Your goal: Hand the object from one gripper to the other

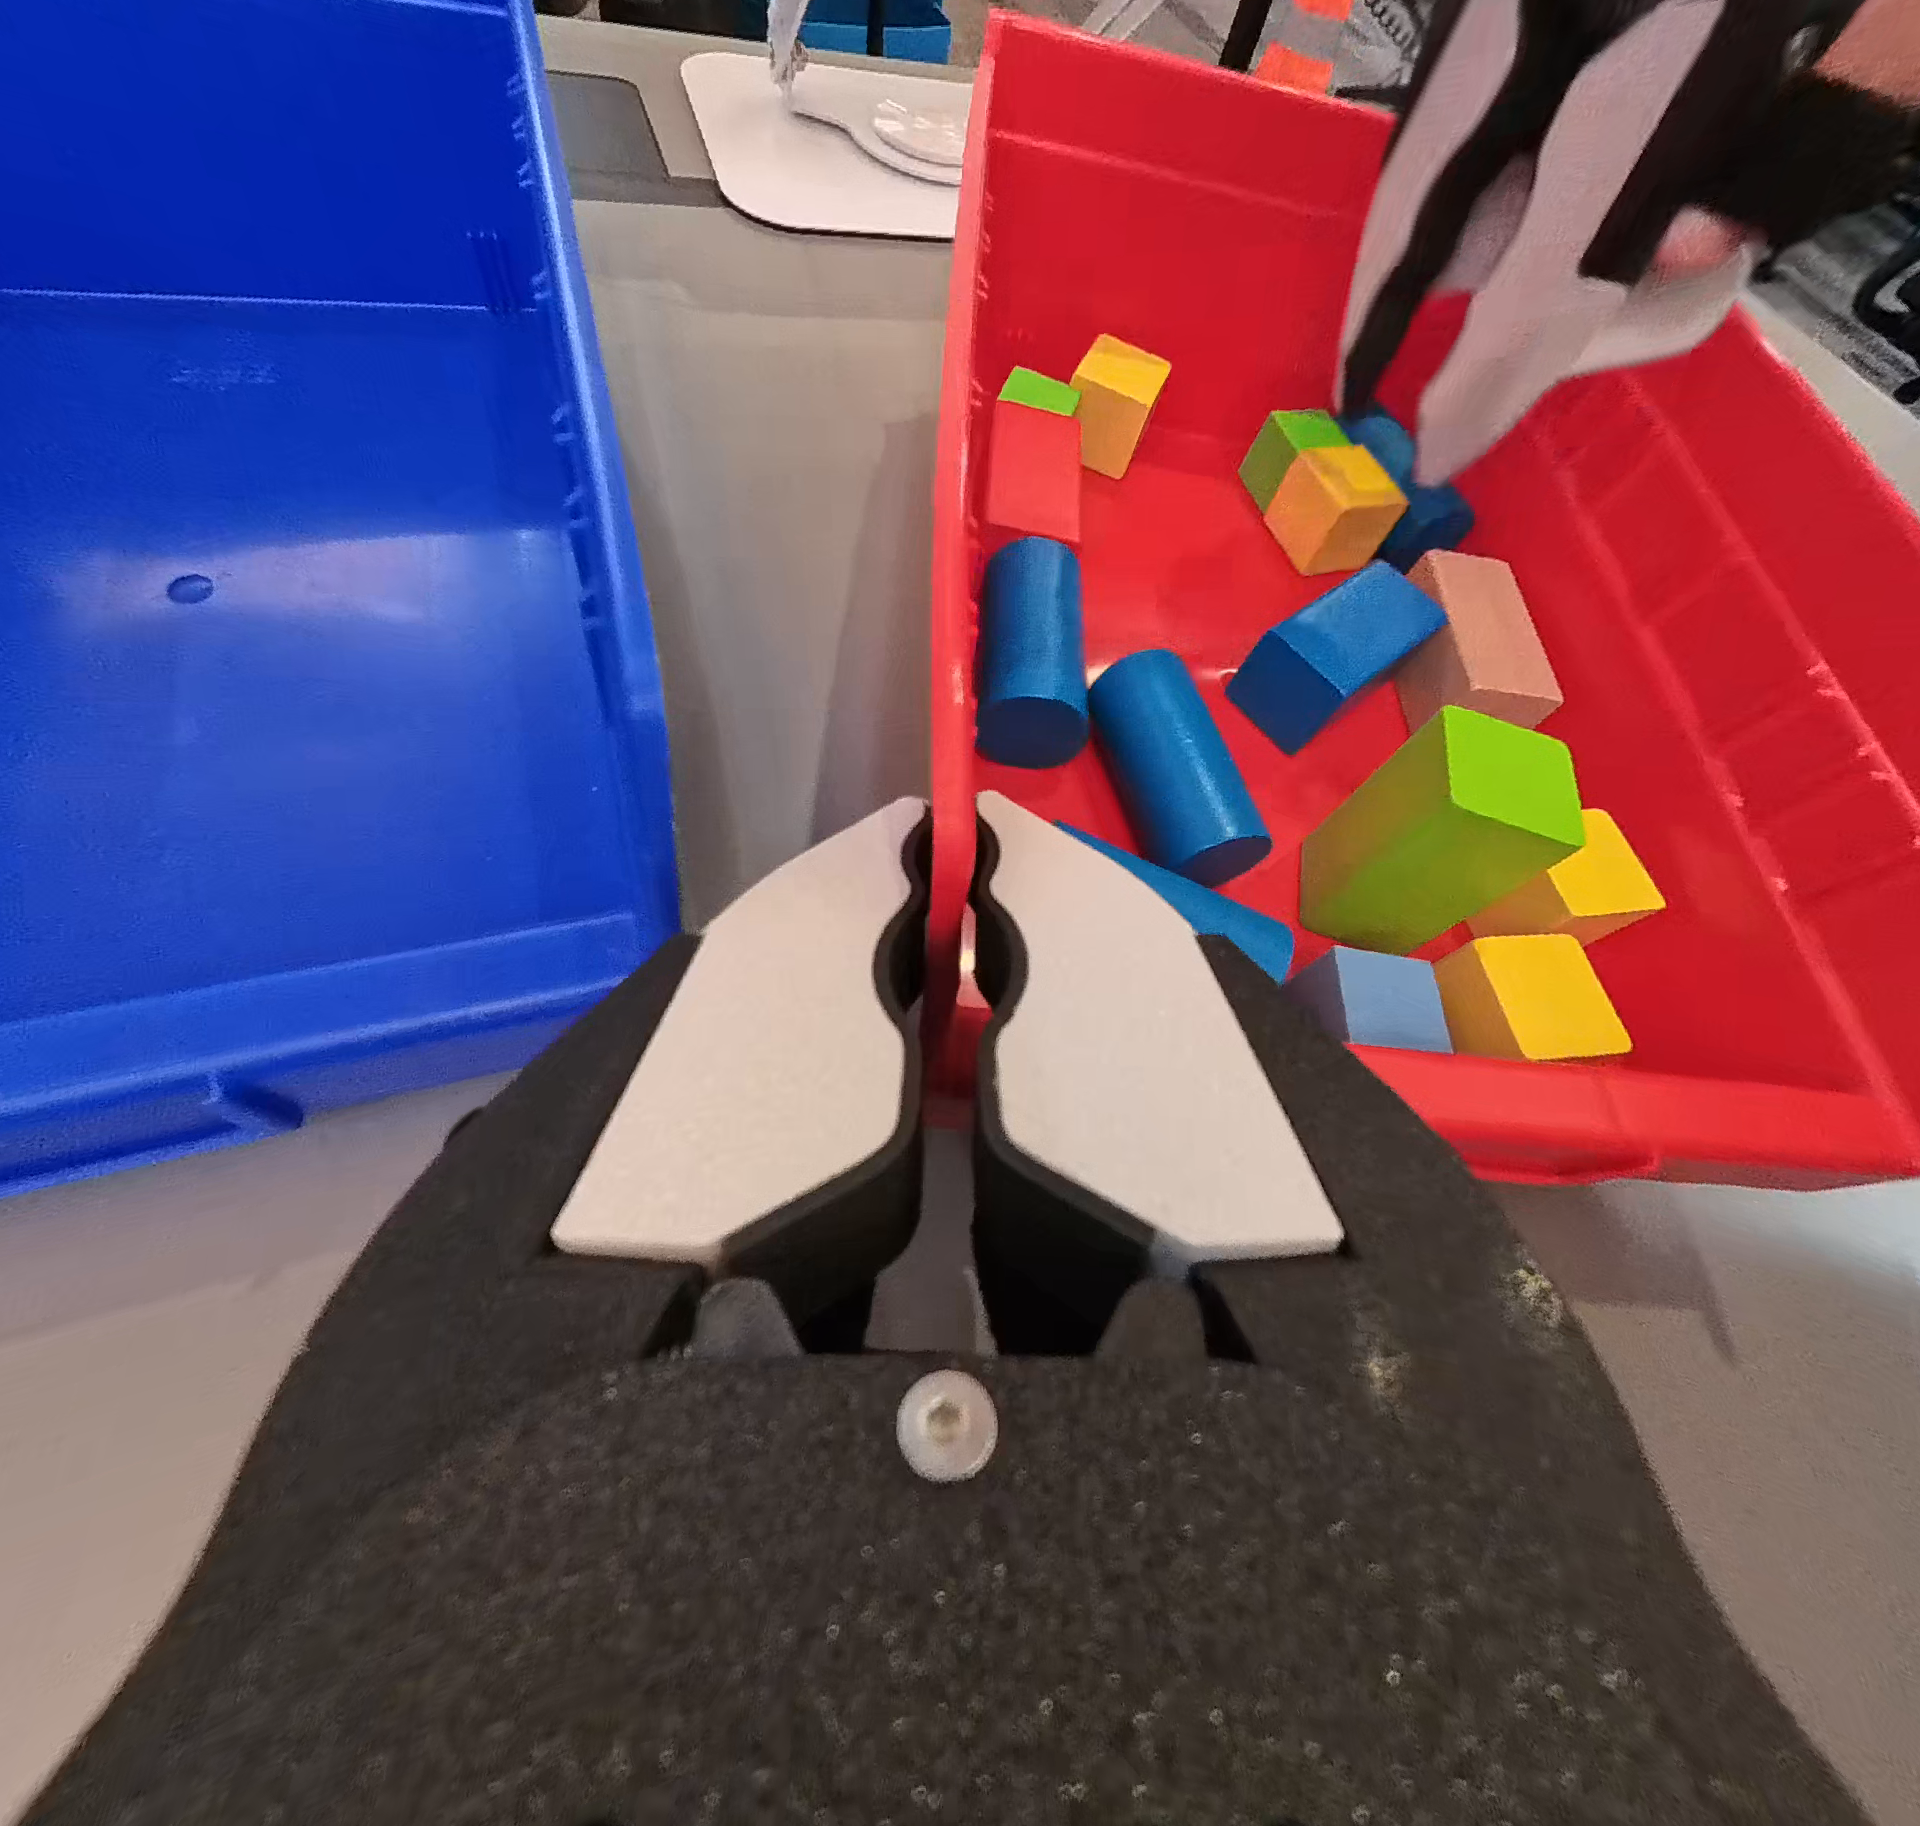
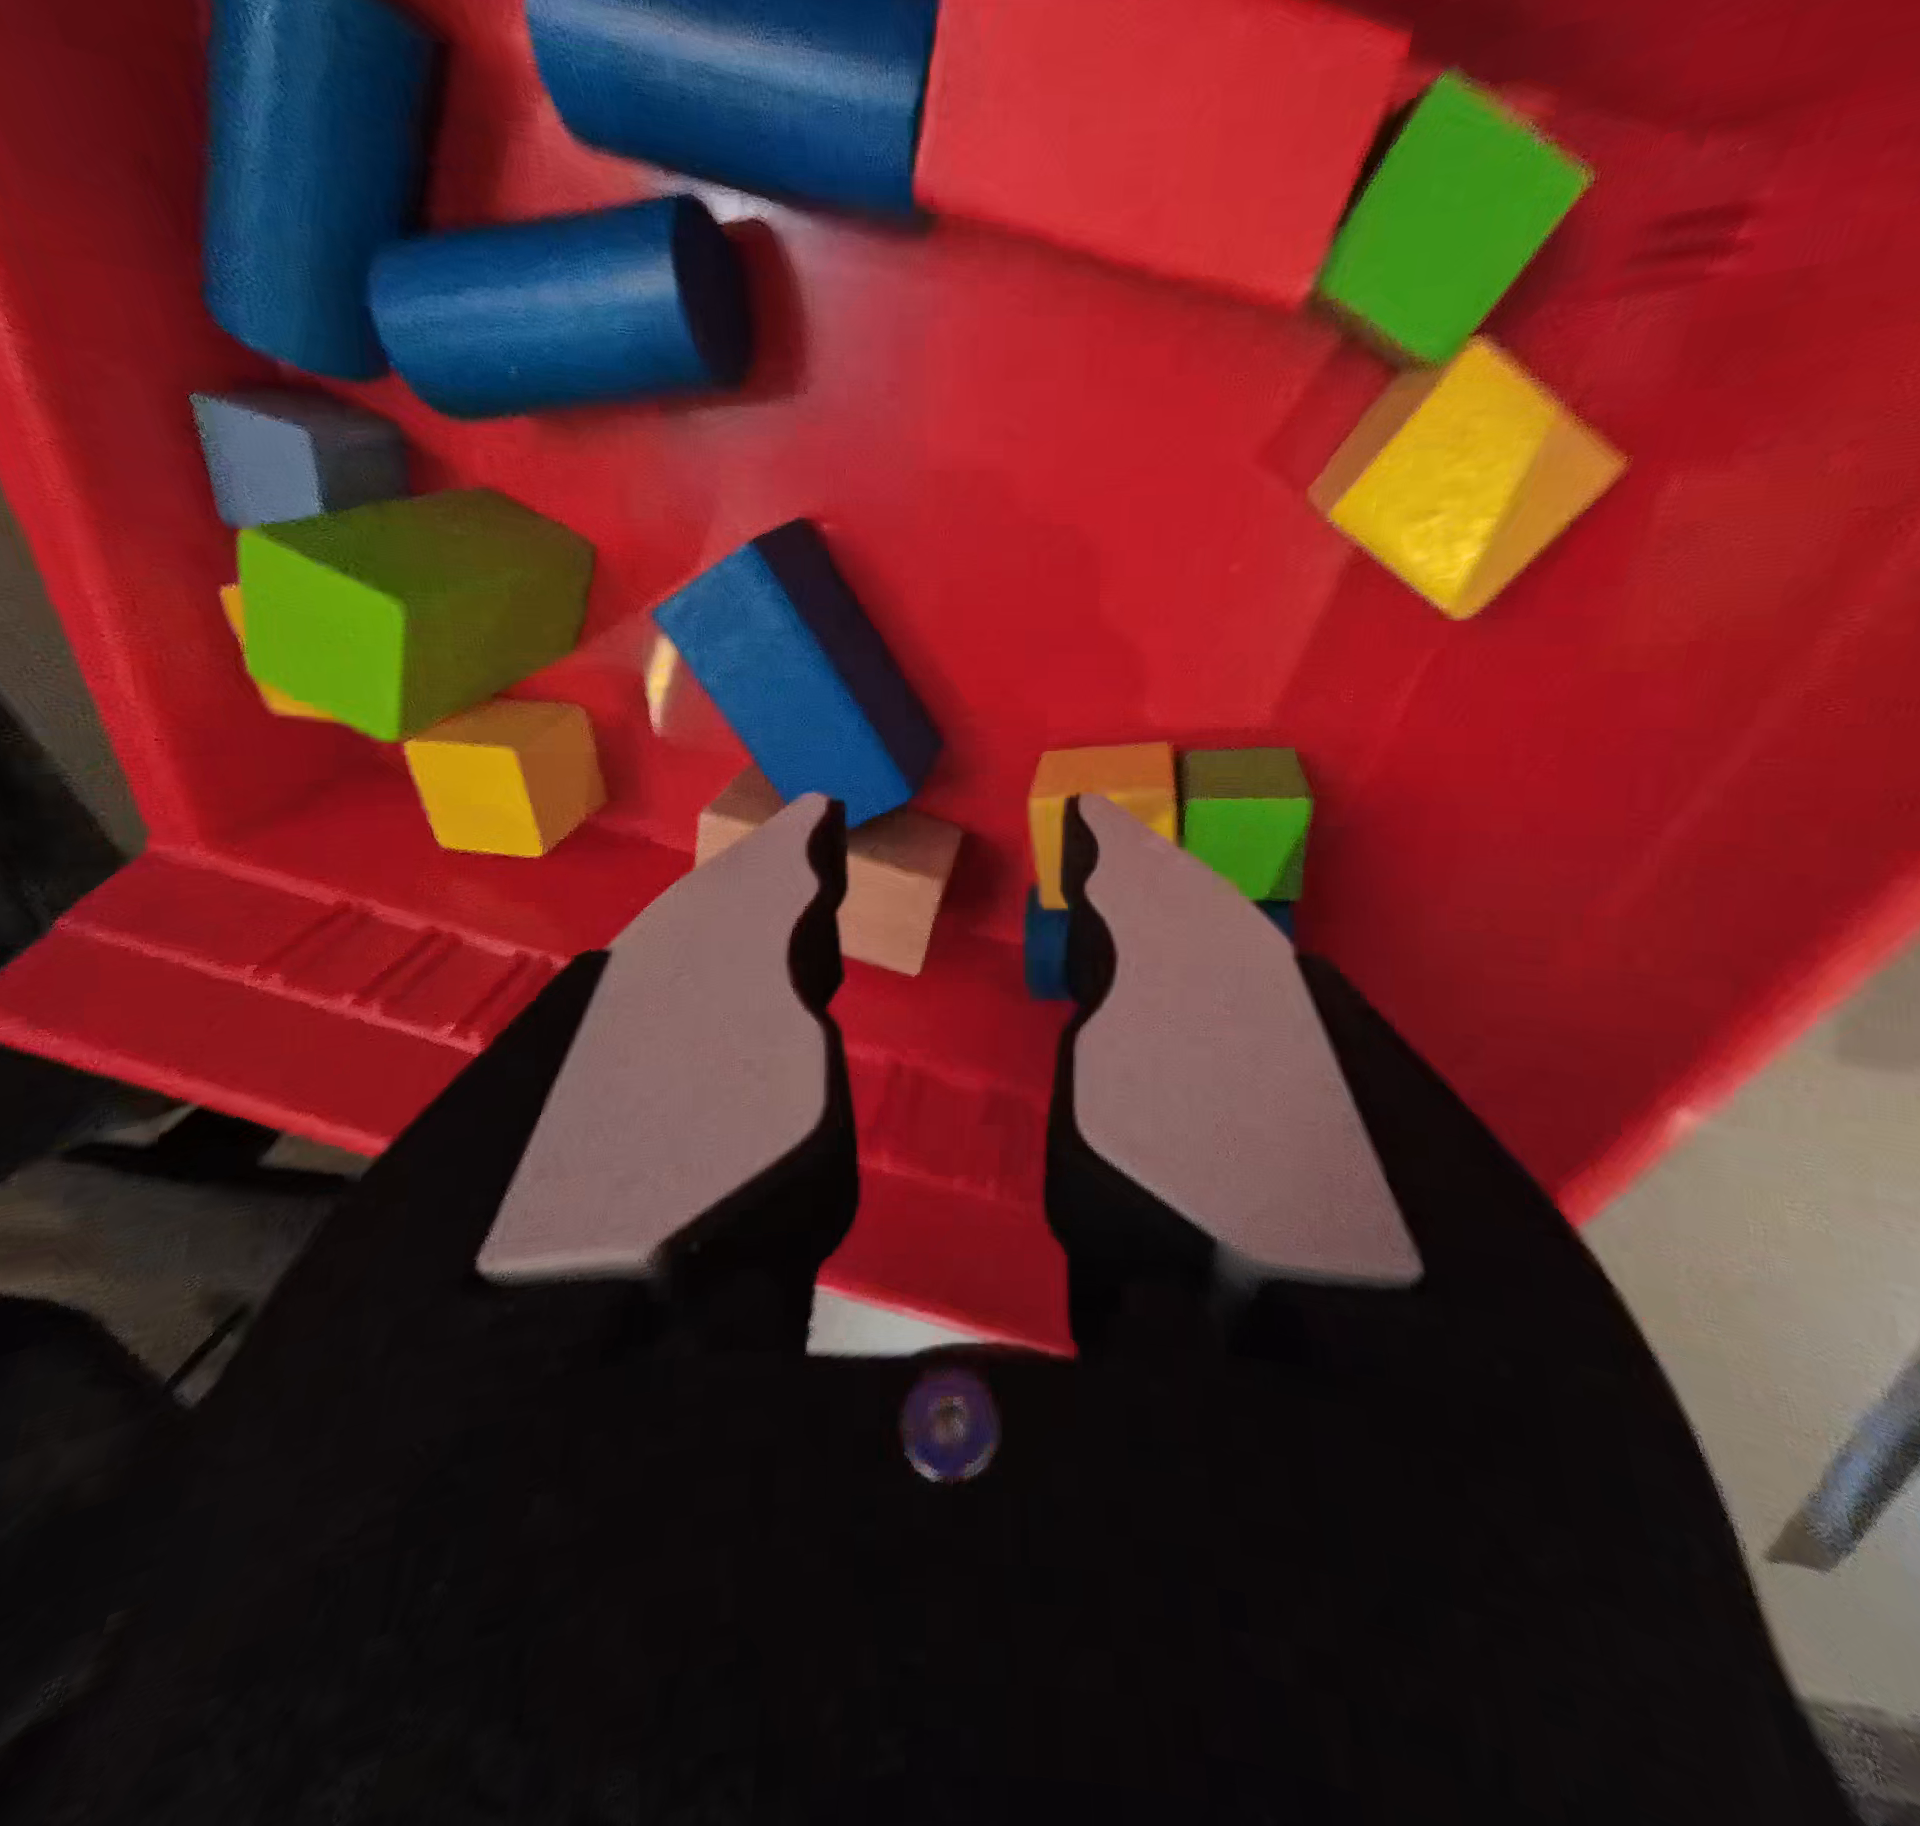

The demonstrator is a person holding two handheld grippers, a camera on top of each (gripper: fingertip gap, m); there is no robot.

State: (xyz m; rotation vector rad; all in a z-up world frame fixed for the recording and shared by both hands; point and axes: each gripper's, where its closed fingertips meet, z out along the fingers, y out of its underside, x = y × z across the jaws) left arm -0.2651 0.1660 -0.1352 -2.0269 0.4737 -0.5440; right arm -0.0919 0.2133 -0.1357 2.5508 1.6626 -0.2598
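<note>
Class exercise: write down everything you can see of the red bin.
The red bin is glossy moulded plastic, open-topped, with ribbed walls. It sits tilted on the grey table, right of a blue bin. Coloured wooden blocks lie scattered inside. The left gripper pinches its side wall; the right gripper reaches in, jaws apart.

Two bins are sitting side by side on the table (image 1: 769, 488): the left bin (image 1: 312, 633) and the right bin (image 1: 1174, 249), with blocks (image 1: 1174, 758) lying scattered inside the right one.
</note>
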